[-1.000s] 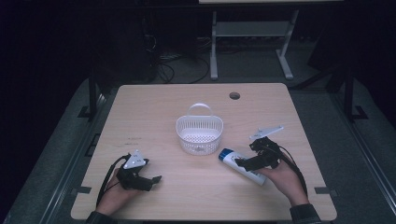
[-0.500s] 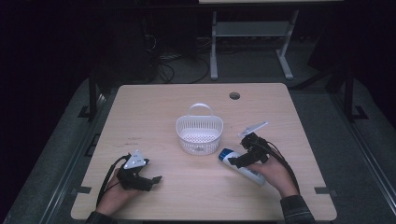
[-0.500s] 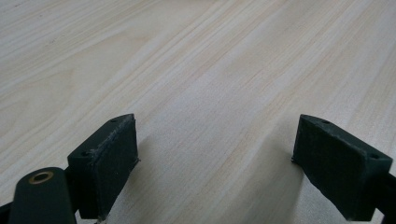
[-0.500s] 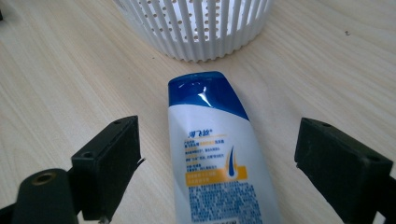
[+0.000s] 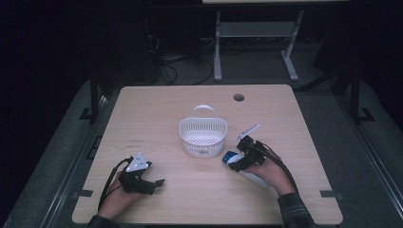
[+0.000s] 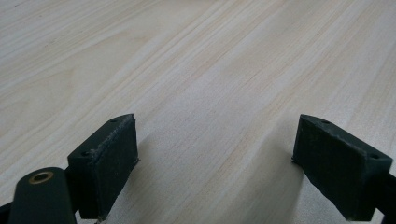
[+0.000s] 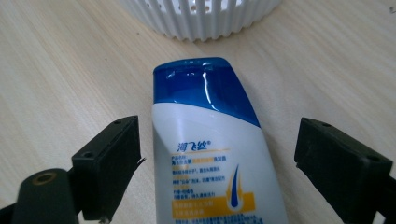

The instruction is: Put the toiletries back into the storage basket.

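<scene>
Left gripper point(image 5: 153, 183) parked on the tabletop point(image 5: 157, 109), fingers point(image 6: 108, 161) wide apart over bare wood, nothing between them. Mid-table, the white basket point(image 5: 203, 137) upright (handle up). Right gripper point(image 5: 238, 159) lowered and shifted toward the basket since a second ago — now straddling the bottle point(image 7: 212, 154), so a grasp looks imminent. Fingers point(image 7: 112, 158) wide open, one on each side of the bottle's body, not yet touching. Bottle flat on the tabletop, blue cap pointing at the basket — just beside its wall.
</scene>
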Action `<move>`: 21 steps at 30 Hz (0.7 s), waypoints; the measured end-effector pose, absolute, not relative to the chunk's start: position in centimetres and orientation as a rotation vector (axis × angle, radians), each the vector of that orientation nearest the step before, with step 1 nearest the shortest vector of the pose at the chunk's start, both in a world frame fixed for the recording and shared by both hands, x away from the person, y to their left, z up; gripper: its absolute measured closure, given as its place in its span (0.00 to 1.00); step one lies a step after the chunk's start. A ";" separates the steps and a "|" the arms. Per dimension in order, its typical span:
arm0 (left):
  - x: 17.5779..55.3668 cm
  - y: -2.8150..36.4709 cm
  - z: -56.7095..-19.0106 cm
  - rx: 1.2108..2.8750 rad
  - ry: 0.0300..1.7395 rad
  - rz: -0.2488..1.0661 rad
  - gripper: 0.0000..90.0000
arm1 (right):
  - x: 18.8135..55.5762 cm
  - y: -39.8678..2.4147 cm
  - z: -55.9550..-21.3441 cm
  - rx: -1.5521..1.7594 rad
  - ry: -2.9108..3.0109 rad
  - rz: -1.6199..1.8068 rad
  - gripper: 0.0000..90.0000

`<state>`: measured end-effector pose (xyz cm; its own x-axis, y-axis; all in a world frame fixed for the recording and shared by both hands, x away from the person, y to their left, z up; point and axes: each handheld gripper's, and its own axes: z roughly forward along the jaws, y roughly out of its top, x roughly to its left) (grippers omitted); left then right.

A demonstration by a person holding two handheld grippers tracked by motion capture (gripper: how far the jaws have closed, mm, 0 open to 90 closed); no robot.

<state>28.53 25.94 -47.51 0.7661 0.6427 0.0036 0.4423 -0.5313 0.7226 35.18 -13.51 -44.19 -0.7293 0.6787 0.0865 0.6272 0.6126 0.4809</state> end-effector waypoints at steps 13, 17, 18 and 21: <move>28.5 25.9 -47.5 2.221 0.802 0.347 0.14 | 35.3 -12.8 -44.9 1.083 2.749 0.669 0.19; 28.5 25.9 -47.5 2.219 0.801 0.349 0.14 | 35.2 -12.6 -45.0 1.063 2.755 0.649 0.24; 28.5 25.9 -47.5 2.218 0.802 0.349 0.14 | 35.2 -12.5 -45.0 1.058 2.753 0.639 0.25; 28.5 25.9 -47.5 2.219 0.801 0.349 0.14 | 35.1 -12.3 -45.2 1.048 2.760 0.613 0.29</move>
<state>28.48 25.86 -47.53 0.7681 0.6403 0.0042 0.4393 -0.5319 0.7239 35.09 -12.35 -45.15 -0.7514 0.6594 0.0249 0.6080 0.6771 0.4146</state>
